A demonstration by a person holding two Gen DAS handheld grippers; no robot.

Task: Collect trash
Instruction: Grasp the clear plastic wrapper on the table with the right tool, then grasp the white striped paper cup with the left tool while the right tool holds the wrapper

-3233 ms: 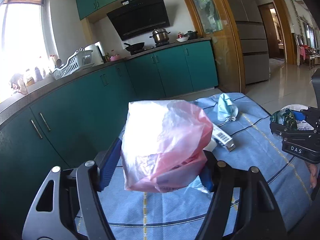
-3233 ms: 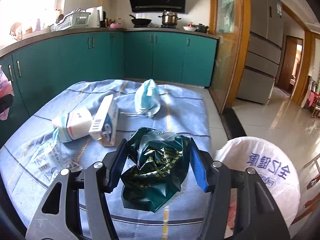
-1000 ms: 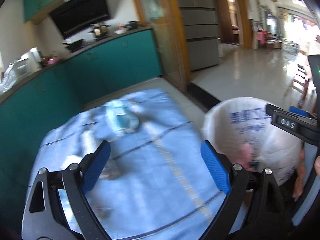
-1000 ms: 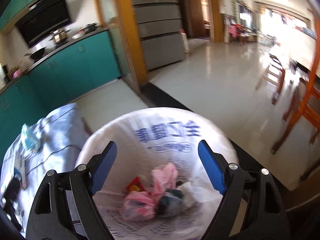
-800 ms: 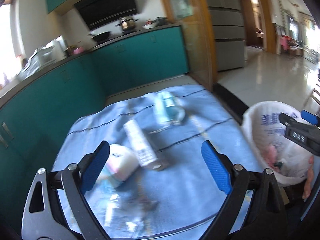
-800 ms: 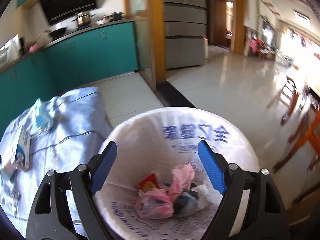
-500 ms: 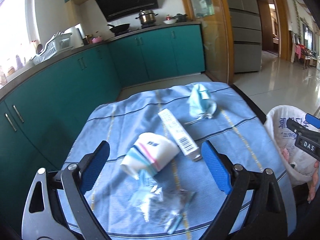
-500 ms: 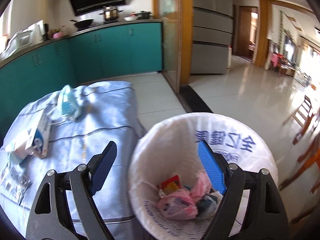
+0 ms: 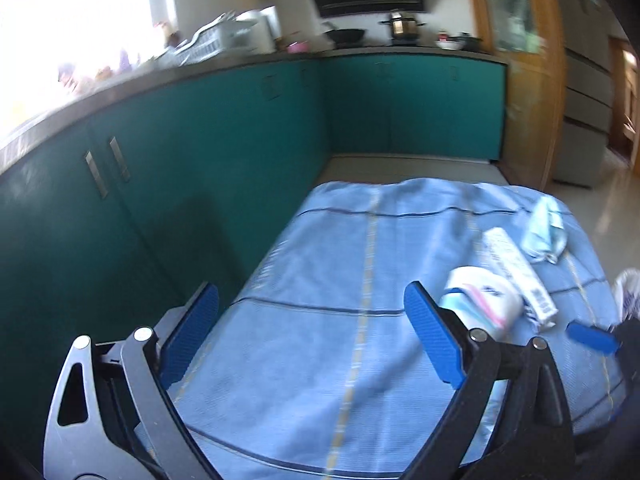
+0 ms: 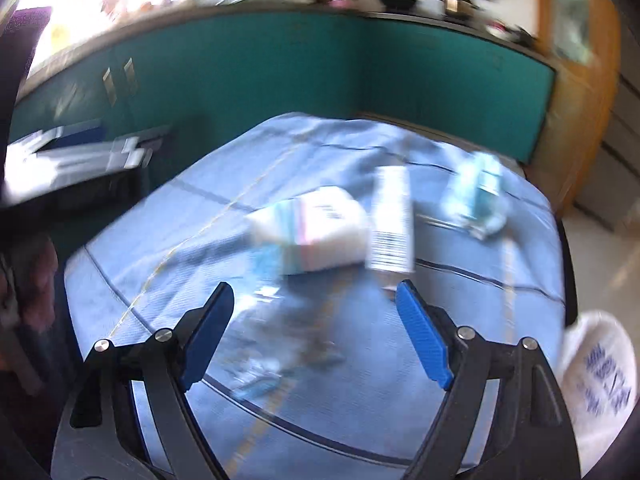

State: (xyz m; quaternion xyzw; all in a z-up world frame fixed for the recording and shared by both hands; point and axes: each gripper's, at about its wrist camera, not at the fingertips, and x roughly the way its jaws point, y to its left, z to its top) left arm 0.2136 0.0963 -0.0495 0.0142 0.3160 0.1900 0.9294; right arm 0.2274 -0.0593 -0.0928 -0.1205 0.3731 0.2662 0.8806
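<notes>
Both tongs spread, empty: left gripper, right gripper. 4 trash pieces on blue cloth: tissue pack, box, mask far right, clear wrapper nearest. Centre right gripper over wrapper, pinch low. Bin near right.

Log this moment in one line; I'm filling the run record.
left gripper: open, empty | right gripper: open, empty | cloth: cup, box, mask, wrapper

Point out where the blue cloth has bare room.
The blue striped tablecloth is bare on the cabinet side, left of the white tissue pack. Crowded: the bin side, with the long white carton, crumpled teal mask and clear wrapper.
</notes>
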